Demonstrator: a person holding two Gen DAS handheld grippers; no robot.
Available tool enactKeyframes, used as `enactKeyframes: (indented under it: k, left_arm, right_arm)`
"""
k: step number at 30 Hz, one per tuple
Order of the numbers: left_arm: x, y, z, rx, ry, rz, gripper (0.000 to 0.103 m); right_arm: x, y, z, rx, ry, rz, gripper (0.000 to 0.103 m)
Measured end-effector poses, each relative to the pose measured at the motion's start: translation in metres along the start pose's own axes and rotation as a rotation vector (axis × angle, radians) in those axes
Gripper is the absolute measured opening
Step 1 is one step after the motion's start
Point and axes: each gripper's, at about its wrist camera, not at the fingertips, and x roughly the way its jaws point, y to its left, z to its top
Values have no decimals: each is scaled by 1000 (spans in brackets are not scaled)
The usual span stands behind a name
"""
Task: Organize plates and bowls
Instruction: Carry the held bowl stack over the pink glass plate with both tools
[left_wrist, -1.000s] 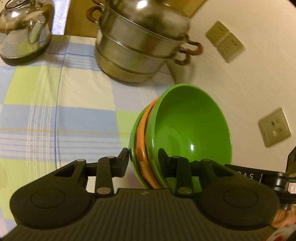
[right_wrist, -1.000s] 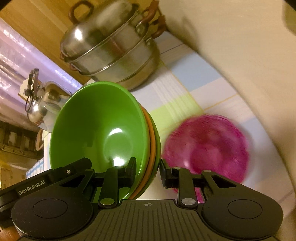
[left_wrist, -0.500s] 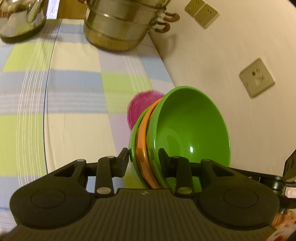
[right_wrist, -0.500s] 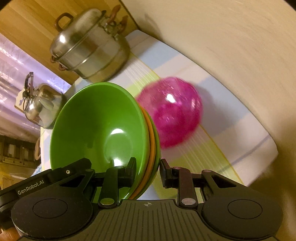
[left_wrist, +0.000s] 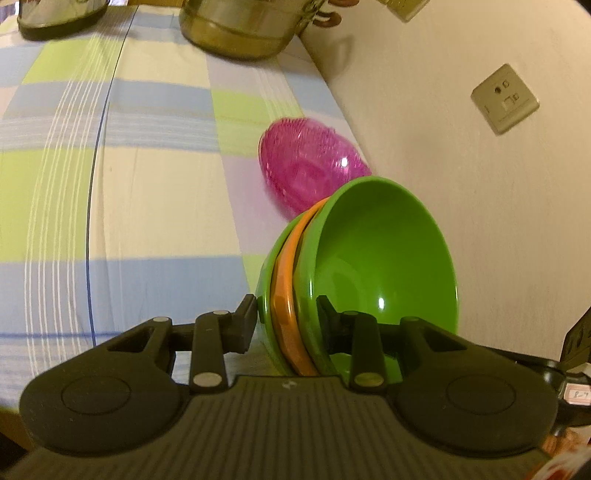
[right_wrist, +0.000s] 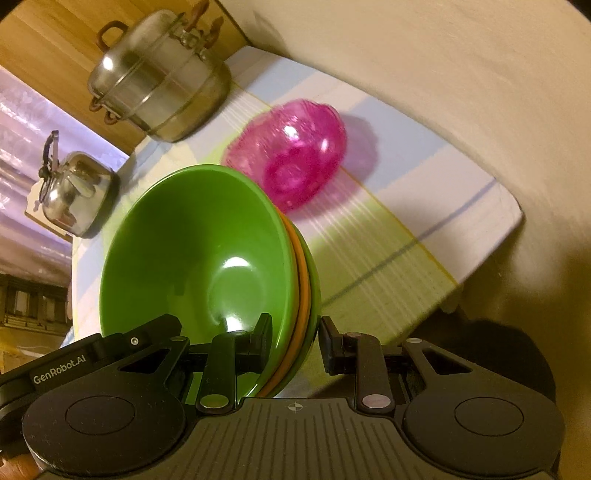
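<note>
both tools, left tool (left_wrist: 286, 319) and right tool (right_wrist: 294, 341), clamp the nested bowls (left_wrist: 369, 258); lower them level onto the pink bowl (left_wrist: 310, 166), mid-frame.

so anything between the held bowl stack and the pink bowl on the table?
Nothing visible. The nested stack of green and orange plastic bowls, clamped at opposite rims by the left gripper and right gripper, hangs over bare checked tablecloth. The translucent pink bowl sits just beyond; the steel steamer pot stands farther back.
</note>
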Motion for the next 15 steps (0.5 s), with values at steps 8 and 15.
enactKeyframes:
  k: [8,15]
  left_arm:
    - [11,-7,-8,21,23,11,29]
    - [12,-22,8,50,3,-2,29]
  right_arm:
    - [3,-15,-2,14,12,-11,27]
    - [-7,-14,14,14,-23,-6,27]
